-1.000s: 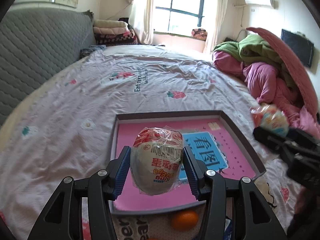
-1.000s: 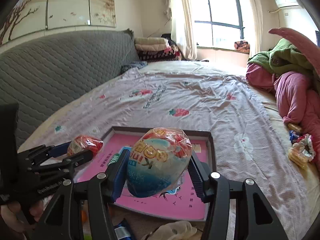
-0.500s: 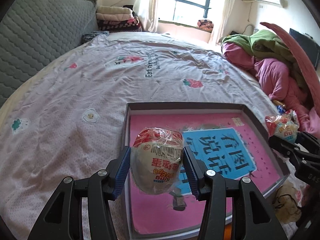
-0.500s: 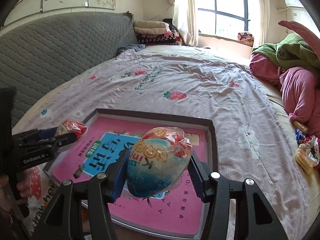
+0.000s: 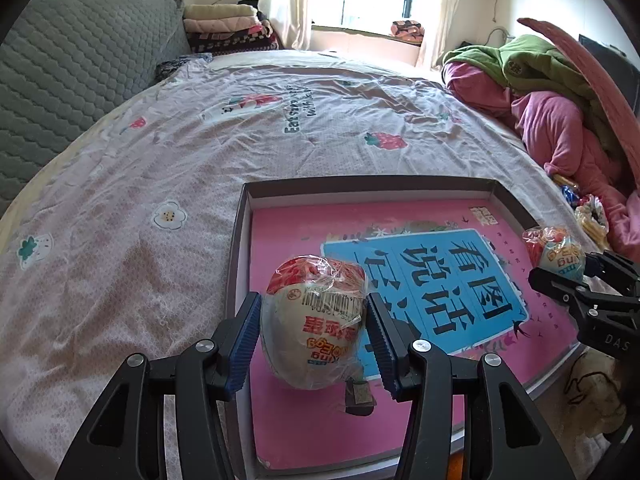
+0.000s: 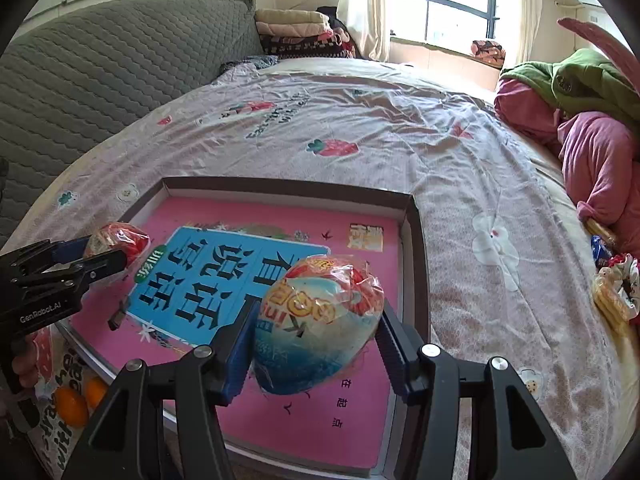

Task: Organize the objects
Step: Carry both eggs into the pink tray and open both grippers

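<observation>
wrapped eggs (image 5: 316, 320) (image 6: 318, 320) stay clamped in both grippers (image 5: 314, 338) (image 6: 316, 344), now lower over the tray (image 5: 360, 188).

A wide bed (image 5: 168, 152) carries everything; its pale lilac sheet (image 6: 400, 128) has printed strawberries and flowers. Near the front lies a shallow dark-rimmed box (image 5: 360, 184), its bottom covered by a pink sheet with a blue panel. At the right edge rests a heap of pink and green bedding (image 5: 560, 112), with small snack packets (image 6: 612, 288) just beside it. Folded blankets (image 5: 224, 24) are stacked at the far end
</observation>
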A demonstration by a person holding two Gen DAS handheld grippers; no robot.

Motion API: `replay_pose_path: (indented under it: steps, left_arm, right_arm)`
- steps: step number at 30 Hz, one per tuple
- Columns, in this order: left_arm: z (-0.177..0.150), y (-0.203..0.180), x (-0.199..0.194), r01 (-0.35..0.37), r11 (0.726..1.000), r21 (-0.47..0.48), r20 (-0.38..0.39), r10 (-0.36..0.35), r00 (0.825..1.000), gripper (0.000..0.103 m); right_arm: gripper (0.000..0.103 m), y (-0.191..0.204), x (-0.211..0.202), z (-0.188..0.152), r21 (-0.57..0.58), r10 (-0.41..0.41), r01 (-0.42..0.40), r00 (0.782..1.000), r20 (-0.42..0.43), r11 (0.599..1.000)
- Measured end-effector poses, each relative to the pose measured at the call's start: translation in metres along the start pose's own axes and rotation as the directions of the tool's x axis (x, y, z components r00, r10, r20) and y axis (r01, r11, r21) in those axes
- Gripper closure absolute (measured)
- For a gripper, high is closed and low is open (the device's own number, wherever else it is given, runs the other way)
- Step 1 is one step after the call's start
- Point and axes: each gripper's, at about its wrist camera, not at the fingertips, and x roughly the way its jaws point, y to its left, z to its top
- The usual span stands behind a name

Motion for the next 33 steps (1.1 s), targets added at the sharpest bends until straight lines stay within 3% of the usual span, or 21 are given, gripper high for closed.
replay_pose_path:
  steps: [17, 33]
  left_arm:
    - [-0.003, -0.001, 0.006, -0.01, 1.0, 0.008, -0.02, 0.01, 1.0, 0.049]
    - [-0.004, -0.003, 0.003, -0.011, 1.0, 0.014, -0.009, 0.011, 1.0, 0.043]
  right_arm:
    - [0.046, 0.002, 0.017, -0.006, 0.008, 0.005, -0.005, 0.998, -0.067, 1.0]
    - [0.045, -0.004, 0.013, -0.003, 0.043, 0.001, 0.001, 0.999, -0.05, 0.999]
